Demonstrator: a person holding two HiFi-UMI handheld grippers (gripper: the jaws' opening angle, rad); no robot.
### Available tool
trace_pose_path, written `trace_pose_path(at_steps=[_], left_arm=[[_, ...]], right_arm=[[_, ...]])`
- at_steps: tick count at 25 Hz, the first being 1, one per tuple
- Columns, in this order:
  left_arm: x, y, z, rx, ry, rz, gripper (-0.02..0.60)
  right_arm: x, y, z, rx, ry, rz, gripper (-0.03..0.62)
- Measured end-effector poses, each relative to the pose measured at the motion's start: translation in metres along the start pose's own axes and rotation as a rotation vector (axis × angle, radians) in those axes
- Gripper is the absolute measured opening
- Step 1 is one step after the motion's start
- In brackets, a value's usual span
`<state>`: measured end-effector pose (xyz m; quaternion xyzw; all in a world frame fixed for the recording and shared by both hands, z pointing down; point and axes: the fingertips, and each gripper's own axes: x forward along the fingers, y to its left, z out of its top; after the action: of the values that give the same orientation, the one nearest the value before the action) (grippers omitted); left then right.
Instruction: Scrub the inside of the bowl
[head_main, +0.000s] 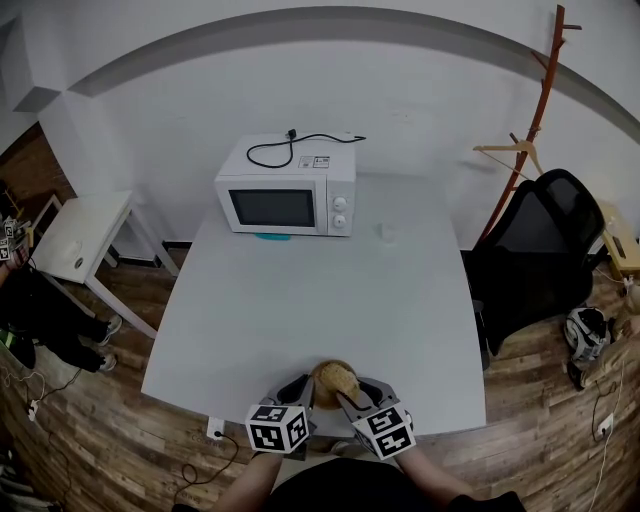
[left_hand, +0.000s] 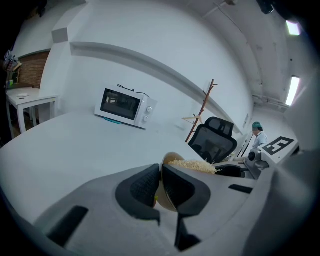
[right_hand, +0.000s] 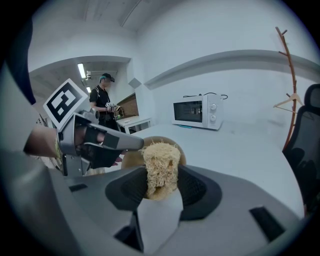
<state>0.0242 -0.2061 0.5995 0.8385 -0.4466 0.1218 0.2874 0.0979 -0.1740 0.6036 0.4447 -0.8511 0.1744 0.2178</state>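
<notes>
A tan wooden bowl (head_main: 325, 373) sits at the near edge of the grey table (head_main: 300, 300). My left gripper (head_main: 306, 388) is shut on the bowl's rim: in the left gripper view the thin wall of the bowl (left_hand: 169, 161) stands pinched between the two pads. My right gripper (head_main: 347, 397) is shut on a pale fibrous loofah scrubber (right_hand: 161, 167), which it holds over the bowl (right_hand: 131, 159). The scrubber (left_hand: 192, 166) shows just above the rim. The bowl's inside is mostly hidden.
A white microwave (head_main: 287, 187) with a black cable on top stands at the table's far side. A black office chair (head_main: 535, 250) and a wooden coat stand (head_main: 535, 120) are to the right. A small white table (head_main: 75, 235) and a person (right_hand: 105, 100) are to the left.
</notes>
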Motion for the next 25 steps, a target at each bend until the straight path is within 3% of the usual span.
trace_pose_path(at_steps=[14,25], left_arm=[[-0.001,-0.023,-0.003,0.031,-0.003,-0.065,0.035],[0.001,-0.023,0.003,0.029,-0.025,-0.057,0.035]], right_arm=[[-0.004,0.010,-0.003,-0.002,0.000,0.029,0.172],[-0.003,0.023,-0.005,-0.036,0.006,0.104,0.172]])
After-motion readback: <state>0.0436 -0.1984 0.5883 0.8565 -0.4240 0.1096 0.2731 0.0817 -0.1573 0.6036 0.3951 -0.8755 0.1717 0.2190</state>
